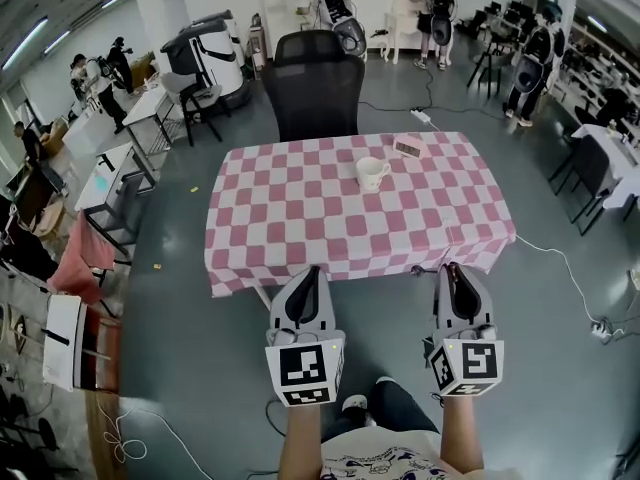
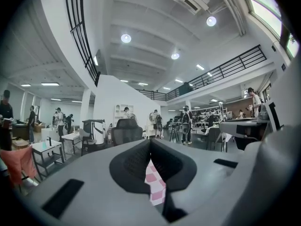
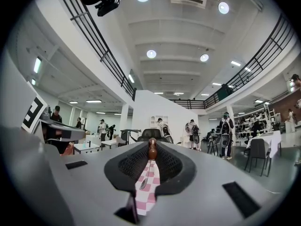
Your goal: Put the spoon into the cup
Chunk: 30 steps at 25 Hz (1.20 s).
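spoon gripped, cup not yet reached

the right gripper point(image 1: 456, 273) is pinched narrow on the spoon point(image 3: 151, 150), brown handle end up and bowl hanging below. the left gripper point(image 1: 309, 274) has its jaws together on nothing. both hover off the near edge of the checked table point(image 1: 300, 218); the cup point(image 1: 371, 173) stands far of centre. judged the carry step: next, reach over the cup and lower the bowl in. the small box point(image 1: 408, 147) shows no readable print.
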Motion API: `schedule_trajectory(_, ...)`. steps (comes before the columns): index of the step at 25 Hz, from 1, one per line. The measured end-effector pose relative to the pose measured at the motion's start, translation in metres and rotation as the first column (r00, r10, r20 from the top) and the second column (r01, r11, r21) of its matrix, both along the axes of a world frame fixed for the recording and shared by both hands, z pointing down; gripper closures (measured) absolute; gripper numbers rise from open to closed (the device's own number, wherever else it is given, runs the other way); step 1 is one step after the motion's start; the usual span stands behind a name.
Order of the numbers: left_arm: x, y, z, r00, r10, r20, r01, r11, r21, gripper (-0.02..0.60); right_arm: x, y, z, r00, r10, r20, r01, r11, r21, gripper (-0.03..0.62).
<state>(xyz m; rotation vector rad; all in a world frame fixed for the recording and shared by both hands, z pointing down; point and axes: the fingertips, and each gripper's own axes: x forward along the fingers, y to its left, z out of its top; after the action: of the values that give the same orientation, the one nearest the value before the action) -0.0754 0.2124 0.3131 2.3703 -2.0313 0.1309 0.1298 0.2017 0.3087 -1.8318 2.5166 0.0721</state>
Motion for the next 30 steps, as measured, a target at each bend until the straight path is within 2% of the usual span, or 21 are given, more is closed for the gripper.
schedule_trajectory(7, -0.004, -0.026, 0.006, 1.0, 0.004, -0.012, -0.005, 1.0, -0.018, 0.568, -0.006, -0.027, 0.004, 1.0, 0.002, -0.002, -0.002, 1.0, -0.017, 0.539)
schedule_trajectory(13, -0.01, -0.063, 0.01, 1.0, -0.022, -0.008, 0.021, 0.999, -0.029, 0.568, -0.011, -0.072, 0.008, 1.0, -0.022, -0.001, 0.022, 0.999, -0.027, 0.539)
schedule_trajectory(30, 0.005, -0.23, -0.002, 0.997, -0.079, 0.008, 0.08, 0.996, -0.027, 0.568, 0.0, -0.253, -0.004, 0.996, -0.094, 0.011, 0.094, 0.995, -0.025, 0.539)
